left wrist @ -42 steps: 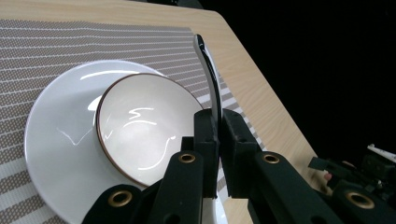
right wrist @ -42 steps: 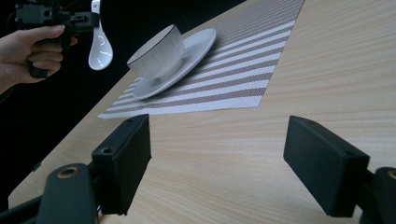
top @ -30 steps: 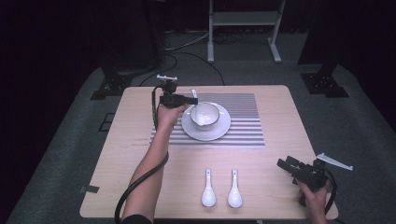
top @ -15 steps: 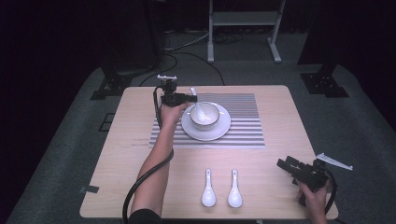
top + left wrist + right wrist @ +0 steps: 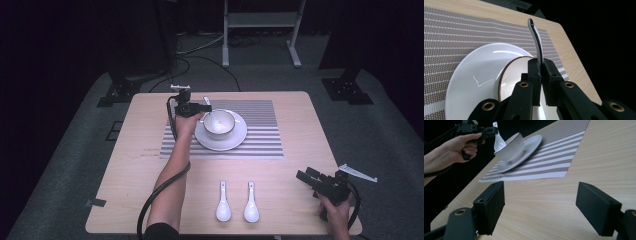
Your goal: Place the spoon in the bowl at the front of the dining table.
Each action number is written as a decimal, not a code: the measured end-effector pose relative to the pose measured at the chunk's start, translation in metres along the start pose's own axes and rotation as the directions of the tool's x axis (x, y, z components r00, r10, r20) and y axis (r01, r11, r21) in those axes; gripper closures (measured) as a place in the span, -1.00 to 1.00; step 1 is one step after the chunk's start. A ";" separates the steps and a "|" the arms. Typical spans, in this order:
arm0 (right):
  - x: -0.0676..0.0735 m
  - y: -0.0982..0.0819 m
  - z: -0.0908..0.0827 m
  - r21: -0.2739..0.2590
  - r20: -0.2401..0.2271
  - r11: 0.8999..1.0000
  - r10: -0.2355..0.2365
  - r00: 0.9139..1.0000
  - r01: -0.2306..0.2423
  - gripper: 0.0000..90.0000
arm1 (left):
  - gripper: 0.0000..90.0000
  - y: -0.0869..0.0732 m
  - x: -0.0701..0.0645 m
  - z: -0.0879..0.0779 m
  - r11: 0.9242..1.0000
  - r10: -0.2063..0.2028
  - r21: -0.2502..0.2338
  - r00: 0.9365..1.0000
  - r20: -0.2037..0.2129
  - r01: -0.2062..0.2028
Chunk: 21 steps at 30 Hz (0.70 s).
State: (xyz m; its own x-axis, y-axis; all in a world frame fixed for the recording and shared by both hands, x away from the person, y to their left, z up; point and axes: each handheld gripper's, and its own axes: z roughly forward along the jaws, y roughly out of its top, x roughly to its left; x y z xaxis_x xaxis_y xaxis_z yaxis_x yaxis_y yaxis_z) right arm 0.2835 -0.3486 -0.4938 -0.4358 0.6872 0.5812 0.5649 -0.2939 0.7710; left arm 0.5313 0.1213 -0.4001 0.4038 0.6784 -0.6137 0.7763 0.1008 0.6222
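My left gripper (image 5: 201,107) is shut on the handle of a white spoon (image 5: 535,42) at the left rim of a white bowl (image 5: 218,123). The bowl stands on a white plate (image 5: 235,140) on the striped placemat (image 5: 265,130). In the right gripper view the spoon (image 5: 498,140) hangs with its scoop down behind the bowl's (image 5: 510,146) rim, beside the left gripper (image 5: 485,131). My right gripper (image 5: 304,177) rests at the table's near right corner, and its jaws (image 5: 544,195) stand open over bare wood.
Two more white spoons (image 5: 223,202) (image 5: 251,202) lie side by side near the front edge, handles pointing away from me. A white paper scrap (image 5: 357,172) sticks out past the right edge. Stands and cables sit on the floor behind the table.
My left gripper has sunk a little with the spoon, closer to the bowl's rim. The right gripper has kept still.
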 end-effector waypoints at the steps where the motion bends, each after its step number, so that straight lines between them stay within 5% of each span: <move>1: 0.000 0.000 0.000 0.000 0.000 1.000 -0.001 1.000 0.001 -0.51 | 0.89 -0.001 0.001 0.001 1.000 -0.002 0.003 1.000 0.002 0.002; 21: 0.000 0.000 0.000 0.001 -0.001 1.000 -0.002 1.000 0.002 -0.51 | 0.88 -0.014 0.019 -0.005 1.000 -0.018 0.013 1.000 0.004 0.018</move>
State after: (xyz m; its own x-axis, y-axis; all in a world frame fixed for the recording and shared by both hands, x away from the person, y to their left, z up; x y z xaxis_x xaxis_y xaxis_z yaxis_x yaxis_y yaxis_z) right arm 0.2835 -0.3482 -0.4936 -0.4376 0.6871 0.5800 0.5648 -0.2918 0.7719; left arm 0.5256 0.1362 -0.4181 0.3916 0.6737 -0.6267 0.7895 0.1038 0.6048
